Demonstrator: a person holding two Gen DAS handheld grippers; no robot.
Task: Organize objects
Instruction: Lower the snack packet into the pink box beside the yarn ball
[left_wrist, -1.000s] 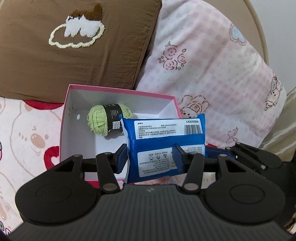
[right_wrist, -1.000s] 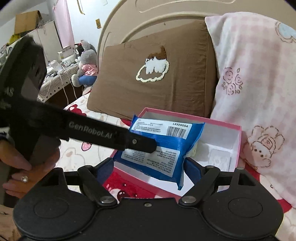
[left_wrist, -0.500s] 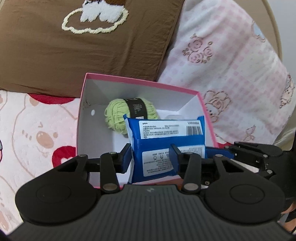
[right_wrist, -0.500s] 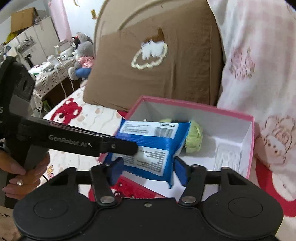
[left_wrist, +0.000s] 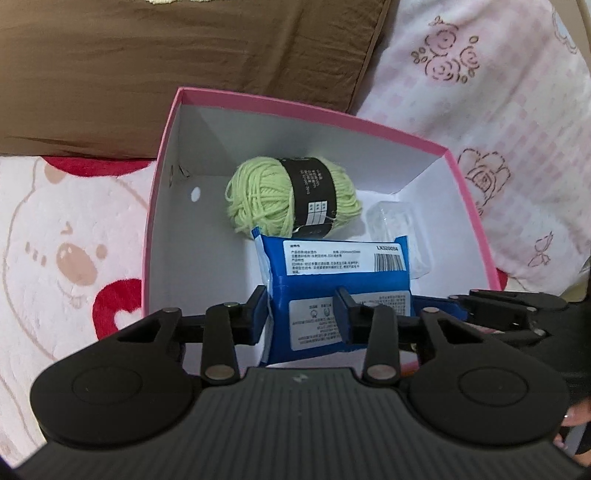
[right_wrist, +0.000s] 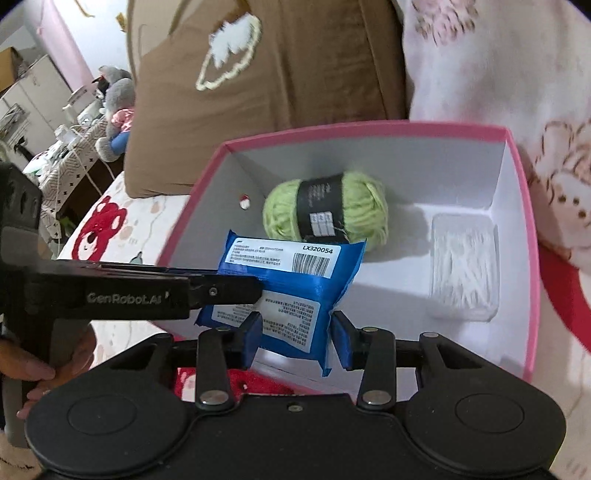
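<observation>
A blue packet (left_wrist: 334, 291) is being held over the pink box (left_wrist: 314, 110) on the bed (left_wrist: 55, 240), pinched by both closing tongs, left (left_wrist: 301, 319) and right (right_wrist: 295, 339). Pillows (left_wrist: 184, 66) are leaning behind the box; a cluttered desk (right_wrist: 66, 147) is standing beyond.

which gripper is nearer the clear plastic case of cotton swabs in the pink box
Right. The right gripper is on the blue wipes packet's end beside the clear plastic case; the left gripper holds the packet's far end, with the packet between it and the case.
</observation>
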